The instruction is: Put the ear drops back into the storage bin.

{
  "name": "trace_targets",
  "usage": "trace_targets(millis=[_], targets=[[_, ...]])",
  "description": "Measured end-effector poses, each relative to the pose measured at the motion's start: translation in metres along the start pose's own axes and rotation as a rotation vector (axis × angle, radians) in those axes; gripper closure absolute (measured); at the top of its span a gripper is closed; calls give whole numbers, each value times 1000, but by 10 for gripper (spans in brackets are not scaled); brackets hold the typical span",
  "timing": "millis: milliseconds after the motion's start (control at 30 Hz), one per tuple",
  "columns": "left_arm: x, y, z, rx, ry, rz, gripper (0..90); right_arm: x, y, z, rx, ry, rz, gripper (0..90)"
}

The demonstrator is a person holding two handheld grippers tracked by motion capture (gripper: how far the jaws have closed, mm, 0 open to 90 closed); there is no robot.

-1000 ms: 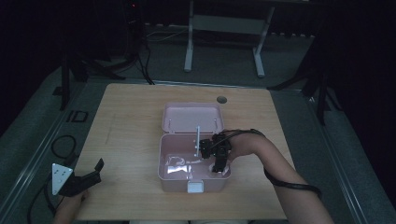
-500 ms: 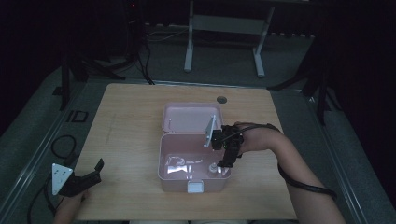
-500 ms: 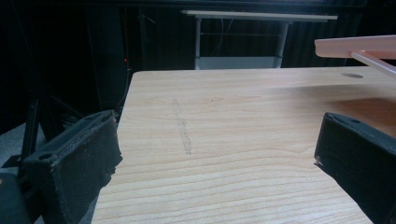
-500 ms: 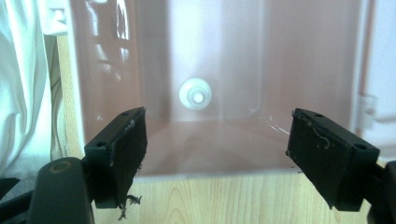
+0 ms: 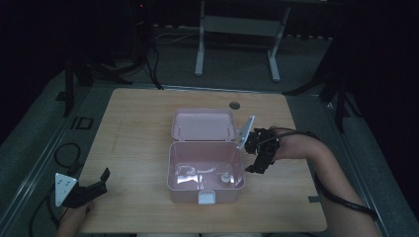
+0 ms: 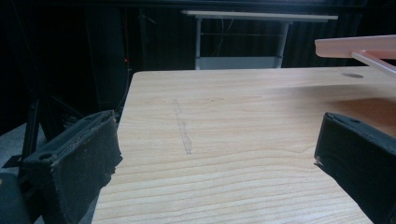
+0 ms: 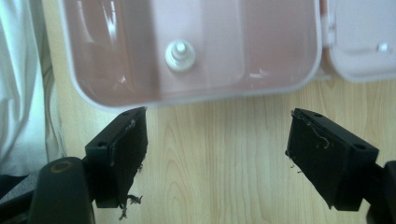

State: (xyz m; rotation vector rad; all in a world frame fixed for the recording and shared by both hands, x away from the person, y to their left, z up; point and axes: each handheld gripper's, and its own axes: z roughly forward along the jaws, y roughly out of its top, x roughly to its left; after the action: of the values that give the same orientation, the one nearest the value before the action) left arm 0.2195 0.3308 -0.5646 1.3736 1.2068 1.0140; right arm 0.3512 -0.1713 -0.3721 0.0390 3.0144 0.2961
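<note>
Both grippers empty: right gripper (image 5: 257,157) jaws spread beside pink box (image 5: 206,170), small white bottle (image 7: 179,55) inside it. Left gripper (image 5: 94,185) spread, parked. Approach bottle vertically, clear the rim.

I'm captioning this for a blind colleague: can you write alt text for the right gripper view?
Two open black jaws of the right gripper point down at a light wooden table, just outside the rim of an open pink plastic box. A small white round-capped bottle lies inside the box.

Pink box (image 6: 359,46) cut off at frame edge
</note>
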Motion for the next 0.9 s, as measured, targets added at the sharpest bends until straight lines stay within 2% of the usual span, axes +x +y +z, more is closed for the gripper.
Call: trace_targets(millis=[200,367,533,667,900], targets=[[0,0,0,0,0,2,4,0,-20,13,-16,26,40,200],[0,0,0,1,0,2,4,1,-35,34,-13,42,68,214],[0,0,0,0,0,2,4,-1,-50,52,-18,59,122,214],[0,0,0,1,0,3,4,-3,-59,68,-2,52,168,206],[0,0,0,1,-1,3,4,-1,-75,90,-59,36,222,193]])
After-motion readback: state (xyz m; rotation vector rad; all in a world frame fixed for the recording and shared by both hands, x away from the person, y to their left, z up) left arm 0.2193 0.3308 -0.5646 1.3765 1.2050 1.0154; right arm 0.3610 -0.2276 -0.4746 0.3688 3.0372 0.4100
